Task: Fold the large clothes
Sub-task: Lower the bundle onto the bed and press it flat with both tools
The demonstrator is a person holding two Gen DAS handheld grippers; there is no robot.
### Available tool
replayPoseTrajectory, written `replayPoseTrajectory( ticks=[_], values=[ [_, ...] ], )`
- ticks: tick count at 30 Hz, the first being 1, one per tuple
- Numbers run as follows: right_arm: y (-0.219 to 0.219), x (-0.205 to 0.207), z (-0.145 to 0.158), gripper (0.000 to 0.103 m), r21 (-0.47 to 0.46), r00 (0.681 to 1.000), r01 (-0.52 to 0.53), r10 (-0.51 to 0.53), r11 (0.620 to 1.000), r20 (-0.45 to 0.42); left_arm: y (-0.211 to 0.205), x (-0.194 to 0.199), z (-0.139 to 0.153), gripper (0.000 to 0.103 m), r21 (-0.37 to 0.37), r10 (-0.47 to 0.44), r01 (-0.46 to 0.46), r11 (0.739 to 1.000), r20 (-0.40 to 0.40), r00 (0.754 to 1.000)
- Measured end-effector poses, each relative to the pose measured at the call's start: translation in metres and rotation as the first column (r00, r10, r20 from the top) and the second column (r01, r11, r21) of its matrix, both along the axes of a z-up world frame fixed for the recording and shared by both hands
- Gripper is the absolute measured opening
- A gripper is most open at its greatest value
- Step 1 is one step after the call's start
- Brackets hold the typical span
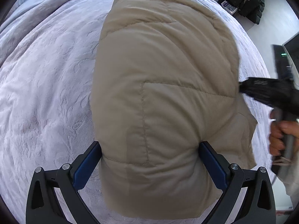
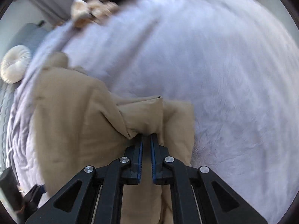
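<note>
Right claw point(image 2: 147, 137) pinches a fold of the puffy beige quilted jacket point(image 1: 164, 93); left claw point(image 1: 150, 147) gapes around it, on a lavender bedspread point(image 1: 48, 85).

Left gripper point(image 1: 150, 160): black angular frame, two linkage arms per side with triangular cut-outs, each joint capped by a round silver screw head. Jaws carry ribbed blue pads point(image 1: 86, 165) on their inner faces. Right gripper point(image 2: 146, 140): same black frame, four silver screw heads, thin blue pad edges facing each other. A bare hand point(image 1: 278, 140) wraps a grey handle below the right gripper's black body.
</note>
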State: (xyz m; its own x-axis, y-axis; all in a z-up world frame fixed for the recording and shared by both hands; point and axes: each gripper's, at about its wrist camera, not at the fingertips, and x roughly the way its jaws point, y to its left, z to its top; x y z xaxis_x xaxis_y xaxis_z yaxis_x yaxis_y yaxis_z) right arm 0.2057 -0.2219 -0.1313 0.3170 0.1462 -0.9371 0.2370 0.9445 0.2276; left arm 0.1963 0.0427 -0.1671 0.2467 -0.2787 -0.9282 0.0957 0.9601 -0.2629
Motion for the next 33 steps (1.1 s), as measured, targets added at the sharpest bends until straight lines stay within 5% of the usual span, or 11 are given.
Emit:
replayPoseTrajectory(
  ticks=[5,11,24,33],
  values=[
    [-0.004,0.003,-0.029,0.006,0.012,0.999,0.006,-0.006,1.000,-0.038,-0.007,0.004,0.000,0.102,0.029,-0.007,0.008,1.000,-0.008,1.000],
    [0.010,0.012,-0.009,0.011,0.002,0.998,0.020,-0.020,1.000,-0.056,-0.004,0.007,0.000,0.102,0.030,-0.006,0.007,1.000,-0.030,1.000],
    [0.026,-0.093,0.042,0.011,0.009,0.997,0.059,-0.059,0.998,-0.043,-0.008,0.002,0.003,0.102,0.035,0.009,-0.008,0.999,-0.033,0.999],
    [0.047,-0.124,0.008,0.011,0.053,0.987,0.048,-0.039,0.997,-0.154,-0.009,-0.002,0.009,0.102,0.049,0.008,-0.006,0.999,-0.039,0.999]
  ],
)
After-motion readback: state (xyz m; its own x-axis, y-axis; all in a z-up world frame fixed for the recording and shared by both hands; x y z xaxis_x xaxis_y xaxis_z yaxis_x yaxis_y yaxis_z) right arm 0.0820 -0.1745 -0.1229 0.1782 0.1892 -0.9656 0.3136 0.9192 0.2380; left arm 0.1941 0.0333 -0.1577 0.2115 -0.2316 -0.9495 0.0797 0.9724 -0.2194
